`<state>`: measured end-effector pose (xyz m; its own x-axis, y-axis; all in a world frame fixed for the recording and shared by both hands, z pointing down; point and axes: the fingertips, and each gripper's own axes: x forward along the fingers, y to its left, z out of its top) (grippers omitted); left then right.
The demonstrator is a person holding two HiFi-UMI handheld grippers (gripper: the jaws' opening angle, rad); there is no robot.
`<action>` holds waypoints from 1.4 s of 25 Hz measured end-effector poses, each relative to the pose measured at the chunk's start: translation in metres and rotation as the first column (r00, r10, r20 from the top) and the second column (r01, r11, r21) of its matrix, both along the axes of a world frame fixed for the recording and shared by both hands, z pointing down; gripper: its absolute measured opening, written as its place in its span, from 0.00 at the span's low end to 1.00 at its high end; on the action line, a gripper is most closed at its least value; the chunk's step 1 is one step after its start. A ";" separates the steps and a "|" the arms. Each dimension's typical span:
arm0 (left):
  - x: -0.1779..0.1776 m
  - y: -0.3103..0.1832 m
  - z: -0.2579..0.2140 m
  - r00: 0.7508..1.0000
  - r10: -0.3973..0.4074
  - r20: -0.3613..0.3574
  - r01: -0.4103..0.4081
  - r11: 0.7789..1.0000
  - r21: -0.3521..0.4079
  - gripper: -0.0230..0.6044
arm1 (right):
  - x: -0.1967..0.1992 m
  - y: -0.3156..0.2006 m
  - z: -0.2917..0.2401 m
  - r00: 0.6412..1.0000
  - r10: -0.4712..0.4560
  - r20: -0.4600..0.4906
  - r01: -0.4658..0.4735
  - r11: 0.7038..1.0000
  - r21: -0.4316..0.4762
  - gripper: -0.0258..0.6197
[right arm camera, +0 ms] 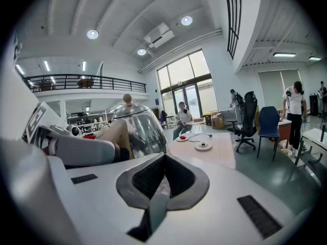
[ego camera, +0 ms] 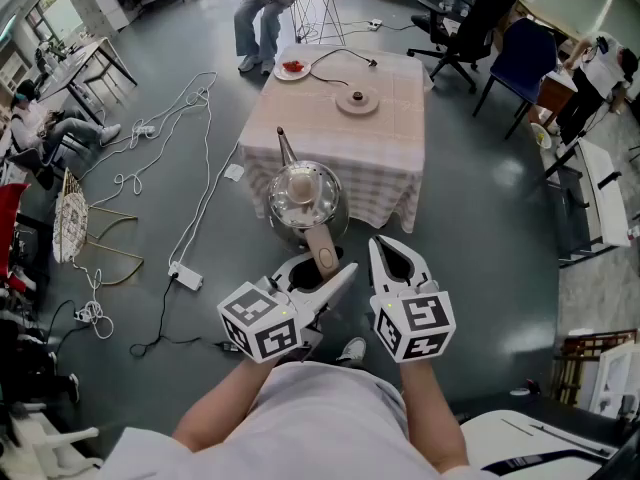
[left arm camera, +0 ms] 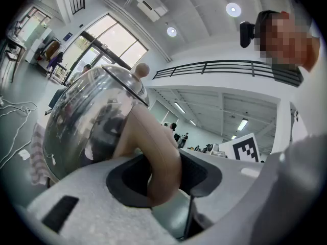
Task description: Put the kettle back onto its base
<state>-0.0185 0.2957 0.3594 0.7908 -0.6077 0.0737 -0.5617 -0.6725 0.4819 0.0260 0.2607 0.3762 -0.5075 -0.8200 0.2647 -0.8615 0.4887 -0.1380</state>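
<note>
Pinching the kettle's tan handle (left arm camera: pixel 159 154) between its pads, the left claw (ego camera: pixel 322 266) carries the steel kettle (ego camera: pixel 305 200) in the air, lid knob up and spout pointing away from the person. Just beside it on the right, the right claw (ego camera: pixel 400 260) has its tips pressed together on nothing. The kettle hangs above the floor (ego camera: pixel 480 218) in front of the near edge of the counter (ego camera: pixel 395 158), which wears a pale checked cloth. Its round base (ego camera: pixel 357 100) sits toward the counter's far side, well apart from the kettle, with a dark cord (ego camera: pixel 345 55) running behind it and a plate (ego camera: pixel 292 68) of something red at the far left corner.
</note>
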 end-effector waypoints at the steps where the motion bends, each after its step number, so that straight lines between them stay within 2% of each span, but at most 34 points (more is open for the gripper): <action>1: 0.003 0.000 -0.001 1.000 -0.001 0.001 0.001 1.000 0.000 0.28 | 0.002 0.000 0.000 1.000 -0.006 0.001 0.006 1.000 -0.002 0.04; 19: 0.059 -0.021 0.000 0.998 -0.040 0.056 0.039 0.999 0.029 0.28 | 0.051 -0.018 0.009 0.998 -0.057 0.026 0.057 0.998 -0.001 0.05; 27: 0.061 -0.053 0.009 0.998 -0.018 0.061 0.016 1.000 0.024 0.29 | 0.054 -0.049 0.017 0.999 -0.036 0.014 0.037 0.999 -0.014 0.05; 35: 0.044 -0.120 0.017 0.999 0.036 0.039 -0.037 0.999 0.019 0.29 | 0.036 -0.114 0.027 1.000 0.004 -0.017 -0.004 0.999 -0.033 0.05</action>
<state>0.0250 0.1756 0.3764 0.8093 -0.5801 0.0925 -0.5543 -0.7022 0.4469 0.0616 0.1470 0.4033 -0.4997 -0.8125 0.3002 -0.8657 0.4807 -0.1398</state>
